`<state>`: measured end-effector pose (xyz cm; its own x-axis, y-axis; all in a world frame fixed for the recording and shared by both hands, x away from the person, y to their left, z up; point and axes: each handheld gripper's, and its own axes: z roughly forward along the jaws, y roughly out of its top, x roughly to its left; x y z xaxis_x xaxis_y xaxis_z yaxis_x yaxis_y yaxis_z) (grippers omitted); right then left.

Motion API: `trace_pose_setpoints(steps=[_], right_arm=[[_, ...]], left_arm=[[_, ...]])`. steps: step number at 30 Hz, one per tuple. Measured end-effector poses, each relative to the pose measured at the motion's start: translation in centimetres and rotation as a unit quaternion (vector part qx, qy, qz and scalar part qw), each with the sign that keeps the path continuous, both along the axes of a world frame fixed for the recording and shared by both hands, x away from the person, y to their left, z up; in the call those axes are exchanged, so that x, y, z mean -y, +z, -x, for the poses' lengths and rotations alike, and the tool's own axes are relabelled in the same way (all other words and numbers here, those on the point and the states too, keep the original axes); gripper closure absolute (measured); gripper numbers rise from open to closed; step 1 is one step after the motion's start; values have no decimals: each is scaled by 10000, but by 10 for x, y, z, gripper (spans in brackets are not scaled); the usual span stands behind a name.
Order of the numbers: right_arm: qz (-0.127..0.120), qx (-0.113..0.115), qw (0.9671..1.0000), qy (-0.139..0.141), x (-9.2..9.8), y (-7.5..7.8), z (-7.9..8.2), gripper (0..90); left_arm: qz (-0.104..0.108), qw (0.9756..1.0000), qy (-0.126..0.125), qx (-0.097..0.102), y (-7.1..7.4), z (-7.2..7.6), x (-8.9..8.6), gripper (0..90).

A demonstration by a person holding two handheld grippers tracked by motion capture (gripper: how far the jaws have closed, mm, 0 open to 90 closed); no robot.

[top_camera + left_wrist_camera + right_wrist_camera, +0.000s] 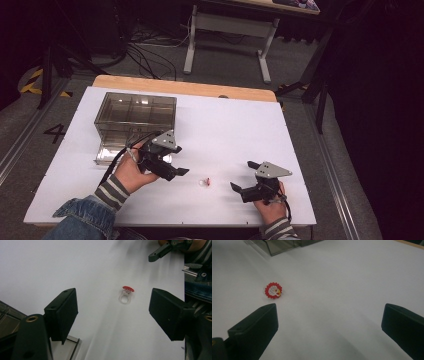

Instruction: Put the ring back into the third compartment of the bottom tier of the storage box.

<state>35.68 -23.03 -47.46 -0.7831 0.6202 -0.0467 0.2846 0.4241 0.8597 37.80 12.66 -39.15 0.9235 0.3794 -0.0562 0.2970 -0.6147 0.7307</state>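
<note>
1. The small clear plastic ring with a red scalloped round top [204, 182] is my landmark. It lies on the white table sheet [235, 125], alone, and nothing touches it.
2. In the left gripper view I see the ring [126, 294] lying on its side, with the clear band toward me and the red top on the far end.
3. In the right gripper view the ring [273, 290] shows its face: a red toothed edge around a white honeycomb centre, with a small yellow mark at one side.
4. My left gripper [176, 161] is to the left of the ring and just beside it, and it points toward the ring. Its two black jaws stand wide apart and hold nothing. In its own view the ring lies ahead of the jaws, in line with the gap between them, but not yet between the pads.
5. My right gripper [244, 176] is to the right of the ring, near it but a little farther than the left one. Its jaws are also wide apart and empty. In its own view the ring lies ahead of the left jaw.
6. The smoky transparent plastic box with compartments [135, 126] stands behind the ring and to its left, well apart from it, close behind my left hand [131, 172].
</note>
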Motion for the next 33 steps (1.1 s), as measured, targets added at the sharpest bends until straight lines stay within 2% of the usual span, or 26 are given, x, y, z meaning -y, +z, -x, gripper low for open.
trace_pose_setpoints(steps=[7,18,22,33], right_arm=[[-8,3,10000,2,0,0,0,15],[1,9,10000,14,0,0,0,15],[0,10,10000,11,0,0,0,15],[1,14,10000,26,0,0,1,15]], left_arm=[[14,10000,15,81,-4,2,6,228],[14,10000,53,50,-14,3,20,227],[-7,10000,76,-47,-20,2,29,227],[-133,9997,-154,-142,-34,5,53,227]])
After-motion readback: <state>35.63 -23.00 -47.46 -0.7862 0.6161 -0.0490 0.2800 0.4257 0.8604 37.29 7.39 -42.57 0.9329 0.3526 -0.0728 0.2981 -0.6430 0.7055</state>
